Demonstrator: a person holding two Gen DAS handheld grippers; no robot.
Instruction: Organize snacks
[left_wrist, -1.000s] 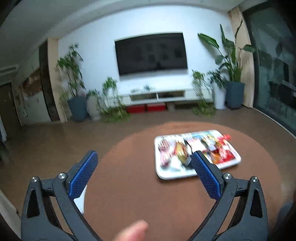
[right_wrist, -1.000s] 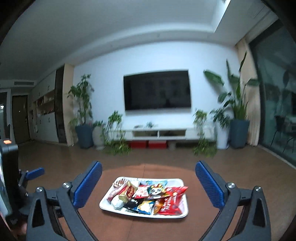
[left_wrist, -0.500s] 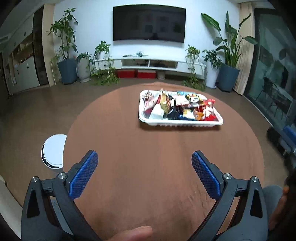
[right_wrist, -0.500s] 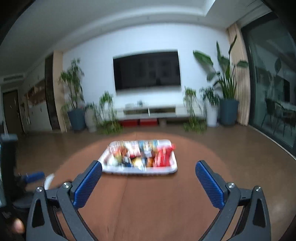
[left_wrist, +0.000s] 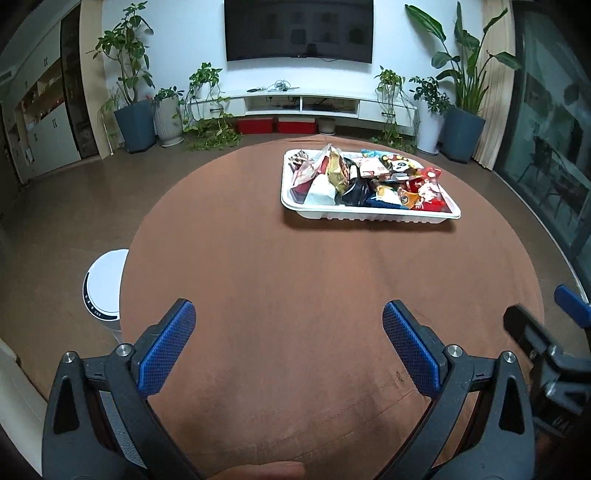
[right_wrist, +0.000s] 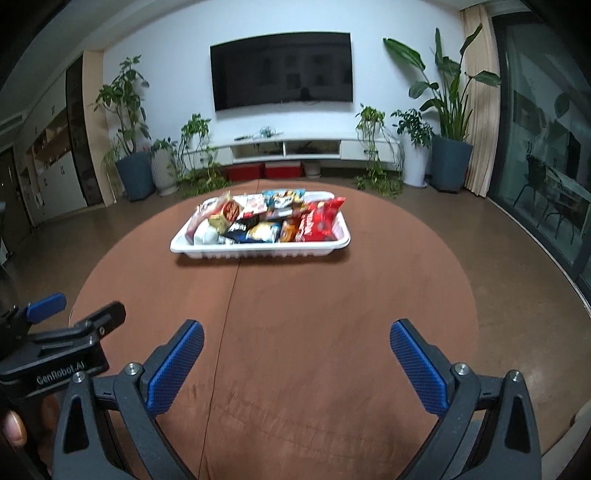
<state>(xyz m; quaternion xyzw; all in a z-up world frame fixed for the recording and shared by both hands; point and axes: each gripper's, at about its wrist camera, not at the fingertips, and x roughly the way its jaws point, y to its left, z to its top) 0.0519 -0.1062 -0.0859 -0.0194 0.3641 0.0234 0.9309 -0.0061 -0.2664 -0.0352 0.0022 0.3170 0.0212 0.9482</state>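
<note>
Left gripper (left_wrist: 288, 343): fingers spread wide, nothing between them, low over the near counter (left_wrist: 295, 266) at 6 o'clock. White tray (left_wrist: 369, 216) sits at 1 o'clock in the left wrist view, well apart from both tools. Snacks (left_wrist: 365, 177) are all heaped inside it, packets overlapping, some propped on edge; none loose on the counter. Right gripper (right_wrist: 295, 354): fingers also spread, empty, tray at 12 o'clock in its view.

Read: this fits either a pile awaiting sorting or packets already gathered in; can't tell which.

If a packet gets picked: come in from above, take a top packet by a free edge or seam, close gently since the bags look crinkly and air-filled. The tray looks light, so it may slide; steady its rim with the other tool.
</note>
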